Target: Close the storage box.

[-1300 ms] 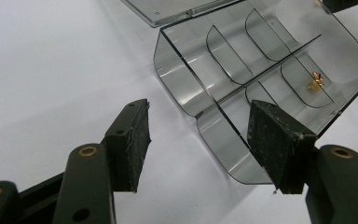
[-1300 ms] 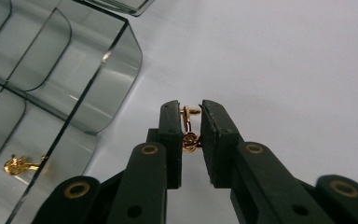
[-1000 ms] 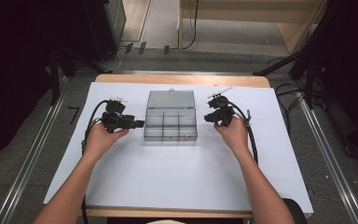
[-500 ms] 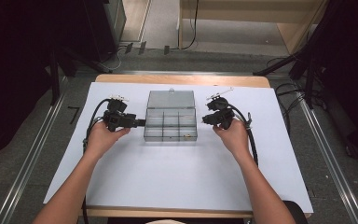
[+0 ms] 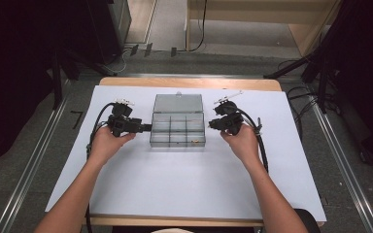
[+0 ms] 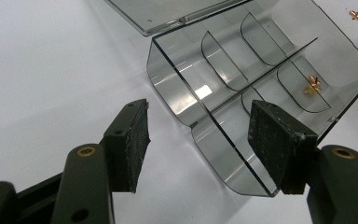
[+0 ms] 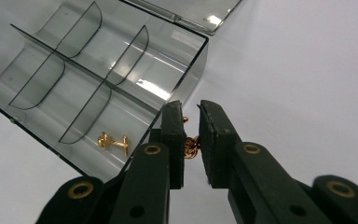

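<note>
Pinching gold cufflink (image 7: 190,148) — right hand-held gripper (image 7: 190,122), by box (image 7: 74,70).

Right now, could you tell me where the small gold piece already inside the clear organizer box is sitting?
The gold piece lies in the organizer box's near-row compartment on the right in the high view, the one closest to the right gripper.

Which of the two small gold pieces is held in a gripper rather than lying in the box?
The gold piece pinched between the right gripper jaws, just outside the box wall. The other gold piece lies loose in a corner compartment.
</note>
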Demonstrator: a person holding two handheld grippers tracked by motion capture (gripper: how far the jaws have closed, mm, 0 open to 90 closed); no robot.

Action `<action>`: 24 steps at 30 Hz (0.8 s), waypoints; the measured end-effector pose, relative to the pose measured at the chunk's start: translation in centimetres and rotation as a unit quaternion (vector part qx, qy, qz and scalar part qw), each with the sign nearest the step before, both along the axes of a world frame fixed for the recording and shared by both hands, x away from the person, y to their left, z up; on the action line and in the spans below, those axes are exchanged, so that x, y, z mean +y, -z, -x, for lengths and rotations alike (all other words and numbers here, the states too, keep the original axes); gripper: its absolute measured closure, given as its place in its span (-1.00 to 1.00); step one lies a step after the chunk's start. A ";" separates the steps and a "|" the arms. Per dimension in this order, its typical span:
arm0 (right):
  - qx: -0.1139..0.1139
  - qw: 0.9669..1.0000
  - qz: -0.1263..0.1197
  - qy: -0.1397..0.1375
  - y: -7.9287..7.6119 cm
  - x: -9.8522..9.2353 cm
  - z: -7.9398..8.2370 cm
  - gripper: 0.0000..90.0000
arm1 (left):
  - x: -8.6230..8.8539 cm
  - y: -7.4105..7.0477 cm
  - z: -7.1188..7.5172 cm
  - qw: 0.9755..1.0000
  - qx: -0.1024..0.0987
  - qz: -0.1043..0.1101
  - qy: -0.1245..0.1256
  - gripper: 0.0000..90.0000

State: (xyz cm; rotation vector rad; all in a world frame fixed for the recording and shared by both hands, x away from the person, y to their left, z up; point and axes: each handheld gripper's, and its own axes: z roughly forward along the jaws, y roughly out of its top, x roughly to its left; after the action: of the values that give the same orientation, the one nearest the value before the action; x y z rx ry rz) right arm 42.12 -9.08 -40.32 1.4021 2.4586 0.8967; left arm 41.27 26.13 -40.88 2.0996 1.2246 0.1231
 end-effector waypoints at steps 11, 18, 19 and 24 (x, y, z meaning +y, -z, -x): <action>-0.007 1.000 -0.007 -0.020 -0.6 1.1 0.6 0.82 | 0.0 0.0 0.0 1.000 -0.002 0.000 -0.001 -0.12; -0.006 1.000 -0.006 -0.030 -0.5 1.9 0.8 0.82 | 0.1 0.0 0.1 1.000 -0.004 -0.001 -0.002 -0.12; -0.006 0.999 -0.005 -0.032 -0.4 2.1 0.8 0.83 | 0.1 0.0 0.1 1.000 -0.003 -0.001 -0.002 -0.12; -0.004 0.999 -0.001 -0.040 -0.2 2.5 1.0 0.96 | 0.0 0.0 0.1 1.000 -0.003 0.000 -0.003 -0.12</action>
State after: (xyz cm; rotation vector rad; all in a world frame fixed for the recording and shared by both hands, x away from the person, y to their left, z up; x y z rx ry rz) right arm 41.09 -6.55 -40.15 1.3079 2.5243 0.9196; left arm 41.20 26.17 -40.87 2.0955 1.2278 0.1317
